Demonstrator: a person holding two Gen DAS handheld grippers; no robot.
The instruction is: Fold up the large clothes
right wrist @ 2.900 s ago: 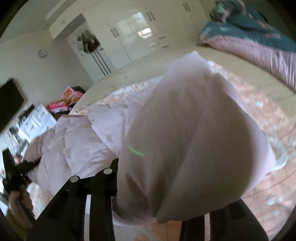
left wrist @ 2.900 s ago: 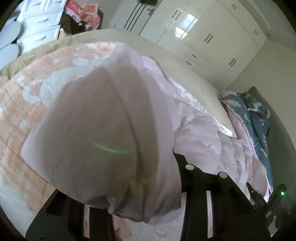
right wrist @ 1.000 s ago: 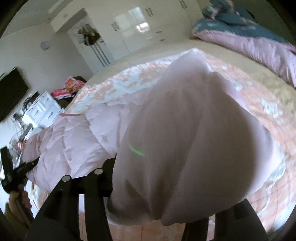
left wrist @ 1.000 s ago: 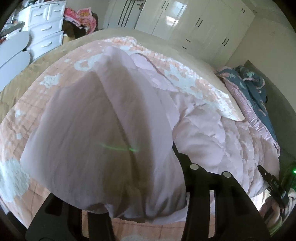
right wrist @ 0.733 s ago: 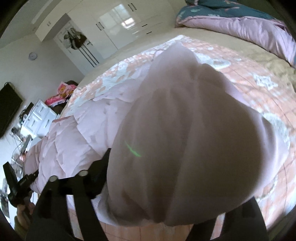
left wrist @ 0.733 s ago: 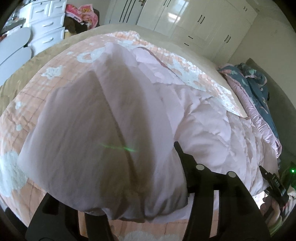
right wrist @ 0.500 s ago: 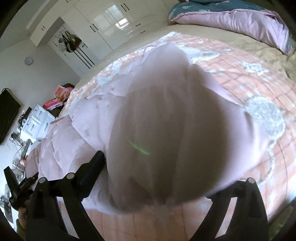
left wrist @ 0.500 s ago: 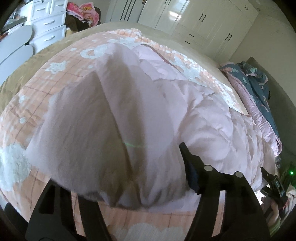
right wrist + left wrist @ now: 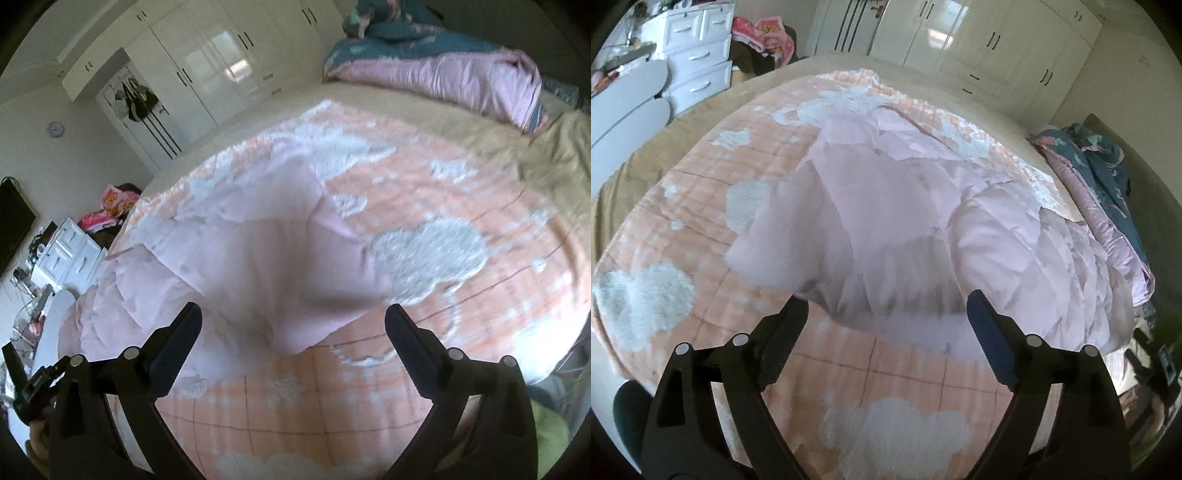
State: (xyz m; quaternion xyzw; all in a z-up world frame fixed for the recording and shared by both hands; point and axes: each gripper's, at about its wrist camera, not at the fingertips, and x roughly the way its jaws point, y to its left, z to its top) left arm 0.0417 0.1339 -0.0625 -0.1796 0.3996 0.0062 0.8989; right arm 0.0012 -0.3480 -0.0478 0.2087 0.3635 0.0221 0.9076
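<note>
A large pale pink padded garment (image 9: pixel 897 206) lies on the bed on a peach blanket with white cloud shapes (image 9: pixel 701 206). Its near edge is folded over and blurred, dropping just beyond my fingers. My left gripper (image 9: pixel 886 314) is open and empty, just short of that edge. In the right wrist view the same garment (image 9: pixel 258 258) lies left of centre, its near corner falling onto the blanket (image 9: pixel 480 288). My right gripper (image 9: pixel 293 325) is open and empty, close to that corner.
White wardrobes (image 9: pixel 979 40) line the far wall. A white chest of drawers (image 9: pixel 698 59) stands at the left with pink clothes beside it. A rolled teal and pink quilt (image 9: pixel 443 70) lies along the bed's far side. A beige sheet (image 9: pixel 535 147) borders the blanket.
Both grippers were shut on the garment's edge and holding it up. They have opened and the edge has dropped onto the blanket, away from the cameras.
</note>
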